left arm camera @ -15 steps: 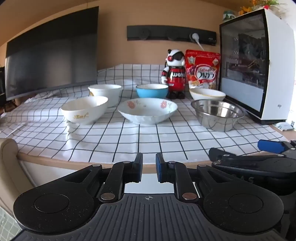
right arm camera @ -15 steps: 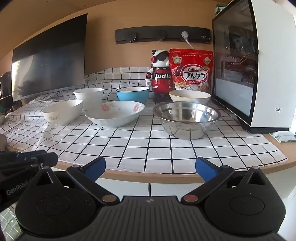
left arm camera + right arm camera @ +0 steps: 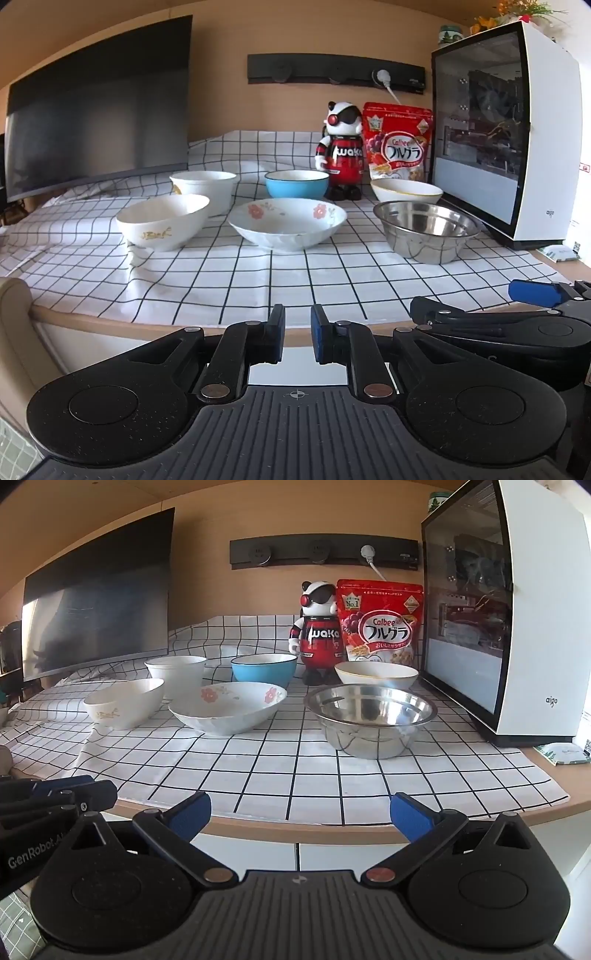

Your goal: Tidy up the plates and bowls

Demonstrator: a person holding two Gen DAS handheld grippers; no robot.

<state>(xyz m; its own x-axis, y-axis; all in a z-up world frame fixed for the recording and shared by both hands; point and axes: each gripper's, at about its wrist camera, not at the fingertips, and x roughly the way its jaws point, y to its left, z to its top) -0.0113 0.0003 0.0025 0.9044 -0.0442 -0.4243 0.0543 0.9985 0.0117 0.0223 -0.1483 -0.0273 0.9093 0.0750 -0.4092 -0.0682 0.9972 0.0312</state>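
Checked white cloth (image 3: 258, 280) covers a wooden counter against a tan wall, filling the middle of both frames.

At the bottom centre of the left wrist view, the left gripper (image 3: 297, 339) has its jaws drawn almost together, only a narrow slit between the blue pads, nothing in it. At the bottom of the right wrist view, the right gripper (image 3: 300, 814) has its jaws spread wide and empty. Both hang off the near counter edge, tilted slightly down toward the bowls and well apart from them.

Outward from the jaws, six bowls stand in two rows, all upright. In the near row, a white bowl with gold print (image 3: 162, 221) is at left, a shallow flowered bowl (image 3: 287, 227) at centre, and a steel bowl (image 3: 369, 720) at right. Behind them stand a deeper white bowl (image 3: 205, 190), a blue bowl (image 3: 296, 182) and a gold-rimmed white bowl (image 3: 406, 192). The steel bowl and the flowered bowl show empty insides; the others' insides are mostly hidden.

Further back, a panda figure (image 3: 319, 635) and a red Calbee cereal bag (image 3: 380, 624) stand upright side by side. A dark monitor (image 3: 99, 107) fills the upper left, and a white glass-sided computer case (image 3: 517, 627) fills the right.

Only the left view shows flowers (image 3: 517, 11) on top of the case and the right gripper's blue pad at its lower right edge. Only the right view shows the lettered body of the left gripper at lower left.
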